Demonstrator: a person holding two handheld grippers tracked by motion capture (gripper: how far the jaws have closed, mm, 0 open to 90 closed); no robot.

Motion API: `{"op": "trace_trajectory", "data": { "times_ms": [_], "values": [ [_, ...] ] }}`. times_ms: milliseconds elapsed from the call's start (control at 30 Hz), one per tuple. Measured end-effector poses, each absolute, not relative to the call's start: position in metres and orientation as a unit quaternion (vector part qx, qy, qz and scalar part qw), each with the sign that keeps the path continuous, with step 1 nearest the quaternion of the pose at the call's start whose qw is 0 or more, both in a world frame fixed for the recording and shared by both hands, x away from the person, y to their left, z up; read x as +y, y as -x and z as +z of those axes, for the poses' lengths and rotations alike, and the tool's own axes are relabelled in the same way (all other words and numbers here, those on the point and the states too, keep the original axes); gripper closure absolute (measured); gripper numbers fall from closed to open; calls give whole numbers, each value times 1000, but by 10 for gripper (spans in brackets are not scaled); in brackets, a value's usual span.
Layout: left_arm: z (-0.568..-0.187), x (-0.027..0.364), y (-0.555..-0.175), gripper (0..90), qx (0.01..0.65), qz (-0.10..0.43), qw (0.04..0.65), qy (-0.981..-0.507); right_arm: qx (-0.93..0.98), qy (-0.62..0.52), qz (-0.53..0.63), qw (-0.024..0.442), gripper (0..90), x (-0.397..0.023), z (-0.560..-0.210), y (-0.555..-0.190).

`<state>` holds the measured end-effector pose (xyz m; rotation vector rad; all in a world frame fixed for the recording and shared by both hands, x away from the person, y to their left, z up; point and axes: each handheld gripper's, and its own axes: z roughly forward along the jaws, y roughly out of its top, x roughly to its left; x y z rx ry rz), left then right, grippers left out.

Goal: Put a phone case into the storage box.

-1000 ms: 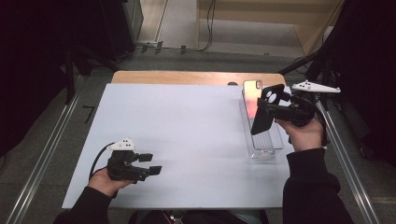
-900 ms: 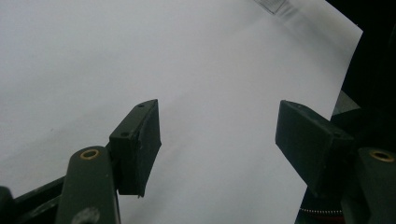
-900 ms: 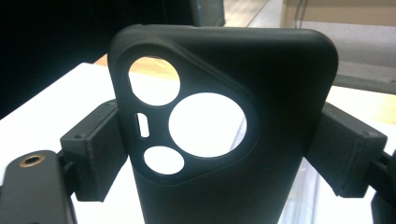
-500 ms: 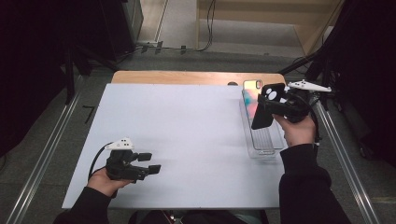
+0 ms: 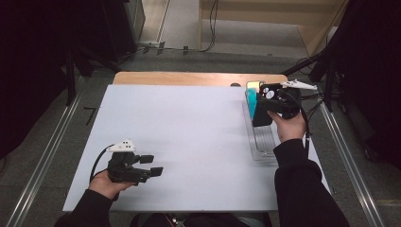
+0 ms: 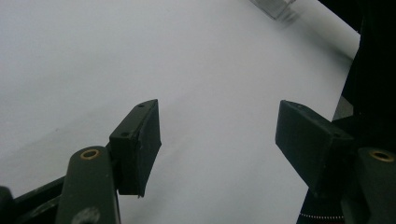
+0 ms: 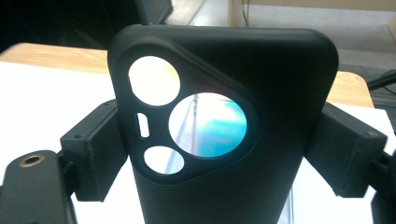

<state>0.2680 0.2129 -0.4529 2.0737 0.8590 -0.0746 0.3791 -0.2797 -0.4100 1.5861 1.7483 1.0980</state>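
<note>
A black phone case [image 7: 224, 140] with round camera cut-outs stands upright between the pads of my right gripper [image 7: 224, 156], which is shut on its two sides. From above, the right gripper [image 5: 263, 105] holds the black case [image 5: 261, 118] just over the far end of a clear slotted rack [image 5: 263, 144] at the table's right side. A teal case [image 5: 251, 100] stands in the rack right behind it. My left gripper [image 5: 153, 165] rests at the front left of the white table [image 5: 189, 127], its jaws wide apart with nothing between them [image 6: 217, 140].
A wooden strip [image 5: 189, 78] runs along the table's far edge. Metal rails flank the table on the floor at both sides. A corner of the clear rack [image 6: 275, 5] shows far off in the left gripper view. White tabletop stretches between the two hands.
My right gripper has sunk with the black case toward the rack and shifted a little toward the far end. The left gripper has stayed where it was.
</note>
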Motion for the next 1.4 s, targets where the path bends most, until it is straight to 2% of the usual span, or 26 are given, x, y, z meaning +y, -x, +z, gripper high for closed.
{"op": "trace_trajectory", "data": {
  "times_ms": [667,1100,1400],
  "values": [
    [-454,209,-267,314,338,-34,432,-835,633,-619,373,276,124,-271,-435,-429],
    [-453,210,-268,317,338,-37,432,-835,623,-626,365,295,125,-267,-434,-455],
    [-454,210,-268,317,338,-37,432,-835,630,-628,364,278,122,-266,-436,-463]
  ]
}}
